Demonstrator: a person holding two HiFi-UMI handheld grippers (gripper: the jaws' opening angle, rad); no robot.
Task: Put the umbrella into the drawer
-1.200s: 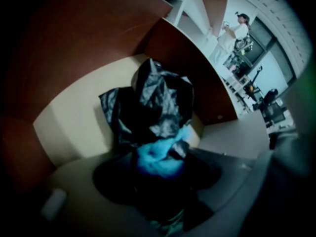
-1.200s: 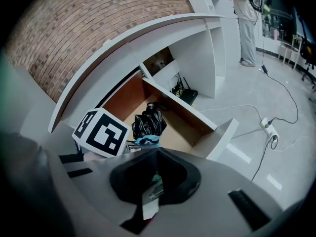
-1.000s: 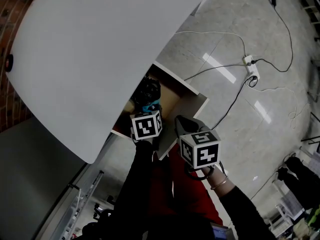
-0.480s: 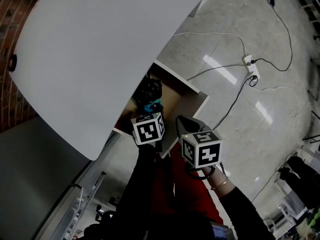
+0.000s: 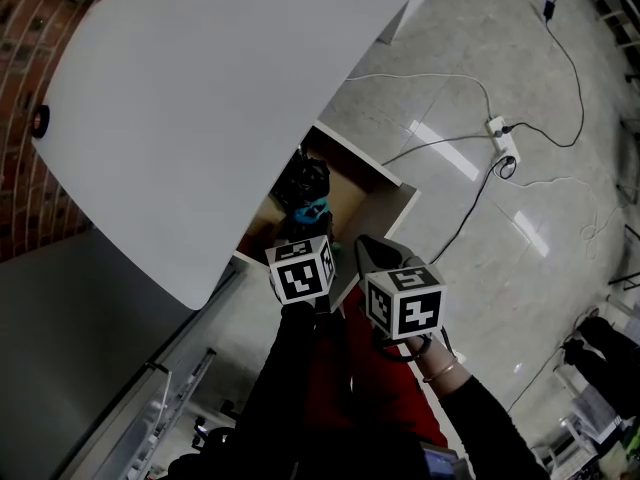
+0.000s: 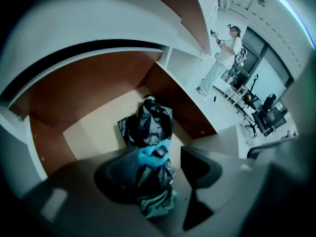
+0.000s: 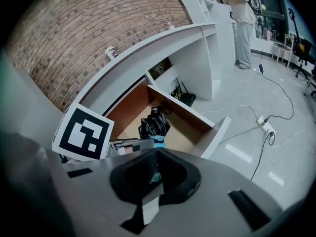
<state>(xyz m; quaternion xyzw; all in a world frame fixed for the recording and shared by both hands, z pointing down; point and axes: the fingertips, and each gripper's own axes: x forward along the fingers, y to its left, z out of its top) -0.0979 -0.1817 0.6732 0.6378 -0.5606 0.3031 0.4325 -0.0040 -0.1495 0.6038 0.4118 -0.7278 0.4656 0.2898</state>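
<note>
A folded black umbrella (image 5: pixel 303 183) with a blue strap lies inside the open wooden drawer (image 5: pixel 388 211), under the white cabinet top. My left gripper (image 5: pixel 303 253) hangs above the drawer's near end. In the left gripper view the umbrella (image 6: pixel 148 125) rests on the drawer floor (image 6: pixel 94 127) below the left gripper (image 6: pixel 165 164). The jaws stand wide and are closing a little, and their pads do not press on it. Beside it, over the drawer's front corner, is my right gripper (image 5: pixel 372 251). In its own view the right gripper (image 7: pixel 155 169) is shut with nothing in it, and the umbrella (image 7: pixel 154 125) shows beyond.
A big white cabinet top (image 5: pixel 200 98) overhangs the drawer, with a brick wall (image 5: pixel 20 168) behind. Cables and a power strip (image 5: pixel 503 133) lie on the shiny grey floor at right. A person (image 7: pixel 242 19) stands far off by white shelving.
My left gripper has lifted up and back away from the umbrella, which stays lying in the drawer. The right gripper has kept its place.
</note>
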